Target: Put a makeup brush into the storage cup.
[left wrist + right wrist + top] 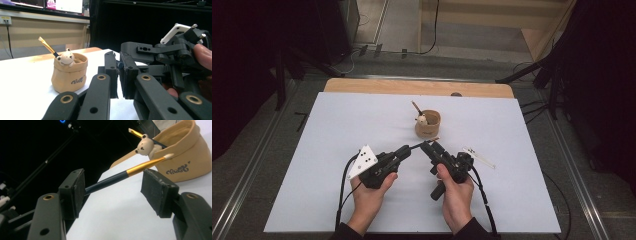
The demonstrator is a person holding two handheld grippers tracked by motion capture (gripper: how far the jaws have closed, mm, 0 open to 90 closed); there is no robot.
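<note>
Paintbrush (117, 176), slim, with a glossy dark handle and gold ferrule, I see clamped in my left hand-held gripper (405, 149). My right hand-held gripper (112, 187) is released, its foam pads astride the shaft, near the soft tan pouch (428, 124) on the white surface (337, 150).

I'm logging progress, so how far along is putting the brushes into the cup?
One brush already stands in the tan cup. The left hand-held gripper clamps a second brush, which passes between the open jaws of the right hand-held gripper. A white stick is left on the table.
</note>
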